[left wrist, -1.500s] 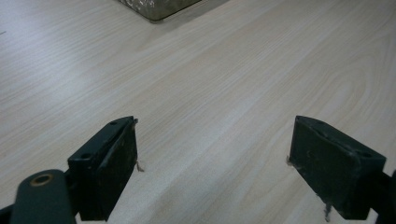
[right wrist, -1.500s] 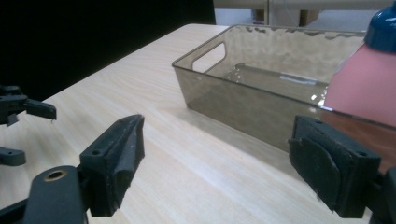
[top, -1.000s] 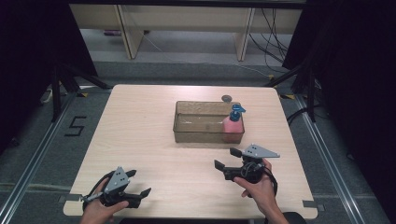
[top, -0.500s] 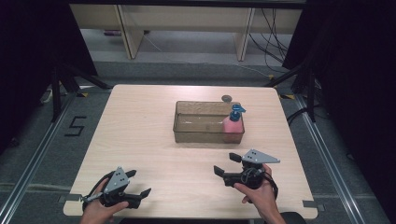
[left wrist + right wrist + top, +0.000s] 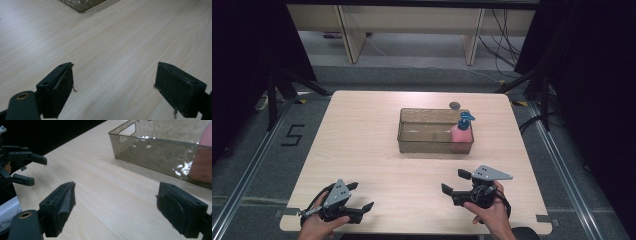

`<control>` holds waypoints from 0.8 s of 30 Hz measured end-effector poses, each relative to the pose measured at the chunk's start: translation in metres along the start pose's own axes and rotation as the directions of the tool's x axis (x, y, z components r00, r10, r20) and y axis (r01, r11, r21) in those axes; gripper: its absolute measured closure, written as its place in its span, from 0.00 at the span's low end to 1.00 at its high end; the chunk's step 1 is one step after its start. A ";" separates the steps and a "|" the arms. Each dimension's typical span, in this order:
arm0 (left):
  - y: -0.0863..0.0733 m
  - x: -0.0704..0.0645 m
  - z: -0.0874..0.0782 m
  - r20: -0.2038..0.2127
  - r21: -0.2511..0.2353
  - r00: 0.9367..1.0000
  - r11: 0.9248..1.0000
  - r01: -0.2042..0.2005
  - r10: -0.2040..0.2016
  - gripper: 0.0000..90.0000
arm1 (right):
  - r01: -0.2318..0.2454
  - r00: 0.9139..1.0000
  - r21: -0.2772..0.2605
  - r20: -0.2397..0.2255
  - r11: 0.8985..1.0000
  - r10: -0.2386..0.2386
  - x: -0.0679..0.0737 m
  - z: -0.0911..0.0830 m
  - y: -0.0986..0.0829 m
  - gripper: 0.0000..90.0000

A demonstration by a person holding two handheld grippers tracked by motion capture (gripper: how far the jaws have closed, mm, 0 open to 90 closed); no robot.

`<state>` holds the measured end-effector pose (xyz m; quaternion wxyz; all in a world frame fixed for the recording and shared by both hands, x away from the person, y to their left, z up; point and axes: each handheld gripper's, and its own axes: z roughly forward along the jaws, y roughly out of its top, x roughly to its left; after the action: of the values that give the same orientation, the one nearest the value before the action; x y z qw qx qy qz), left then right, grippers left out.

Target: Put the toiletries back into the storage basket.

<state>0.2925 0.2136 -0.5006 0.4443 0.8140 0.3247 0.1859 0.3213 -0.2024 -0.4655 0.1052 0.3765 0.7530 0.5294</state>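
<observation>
Pale wooden table (image 5: 362, 135) bears a smoky clear bin (image 5: 427, 142) holding a pink bottle (image 5: 460, 134); both grippers' fingers apart.

Black tongs (image 5: 455, 182) w/ grey triangular plates, worn pads.

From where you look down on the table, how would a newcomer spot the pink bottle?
Find the smoky clear bin in the middle of the wooden table. The pink bottle stands upright in its right end. Its blue pump top sets it apart from the small dark disc behind the bin.
</observation>
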 end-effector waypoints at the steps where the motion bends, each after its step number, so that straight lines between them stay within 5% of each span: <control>1: 0.000 0.000 0.000 0.000 0.000 1.000 1.000 0.000 0.000 0.17 | -0.005 1.000 0.012 -0.006 1.000 0.005 0.001 -0.001 -0.001 0.18; 24: 0.000 0.000 0.000 -0.002 0.000 1.000 1.000 0.000 0.000 0.17 | -0.010 1.000 0.035 -0.018 0.999 0.010 0.011 -0.012 -0.015 0.18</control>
<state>0.2923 0.2134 -0.5005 0.4442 0.8138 0.3249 0.1868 0.3004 -0.2059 -0.4714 0.0891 0.3772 0.7611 0.5201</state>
